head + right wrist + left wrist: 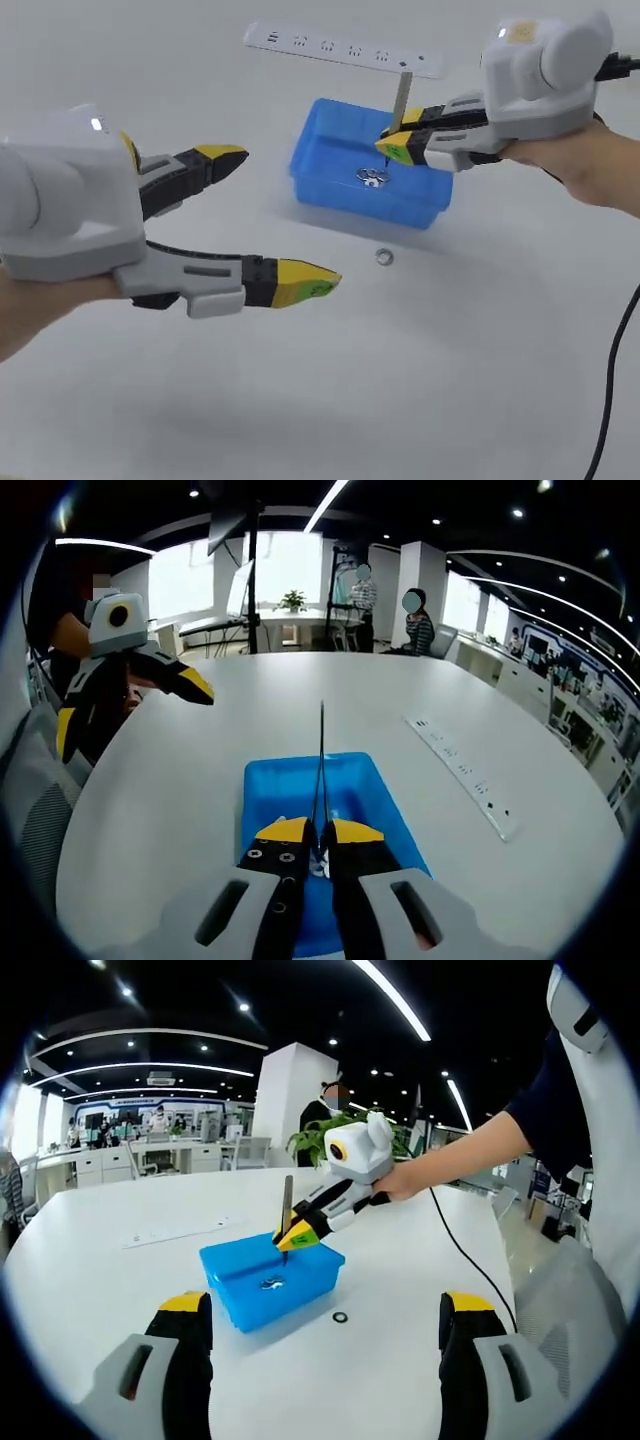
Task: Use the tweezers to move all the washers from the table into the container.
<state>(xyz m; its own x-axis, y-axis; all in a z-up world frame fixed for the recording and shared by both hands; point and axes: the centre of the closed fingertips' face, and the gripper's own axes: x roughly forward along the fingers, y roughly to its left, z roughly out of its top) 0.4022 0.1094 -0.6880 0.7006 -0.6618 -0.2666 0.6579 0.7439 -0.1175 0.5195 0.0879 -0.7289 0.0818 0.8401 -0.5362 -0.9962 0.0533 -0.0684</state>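
Room is easy to find: we see bare white counter (450, 380) on every side of the blue box (330, 195). A long power strip (340, 50) lies behind the box, apart from it. One washer (384, 258) lies on the counter just in front of the box's front wall, not touching it. More washers (372, 178) lie in a little heap inside the box. A black cable (615, 370) hangs down at the right edge, well away from the box.

Our right gripper (392, 148) comes in from the right, with a hand behind it. Its jaws point left and sit over the box. They are squeezed close together on the tweezers (401, 100), which stand straight up, tips down into the box near the heap. We cannot tell if the tips touch a washer.

Our left gripper (282, 218) is off to the left, pointing at the box. Its jaws are spread wide and hold nothing. Plenty of bare counter lies between it and the box.
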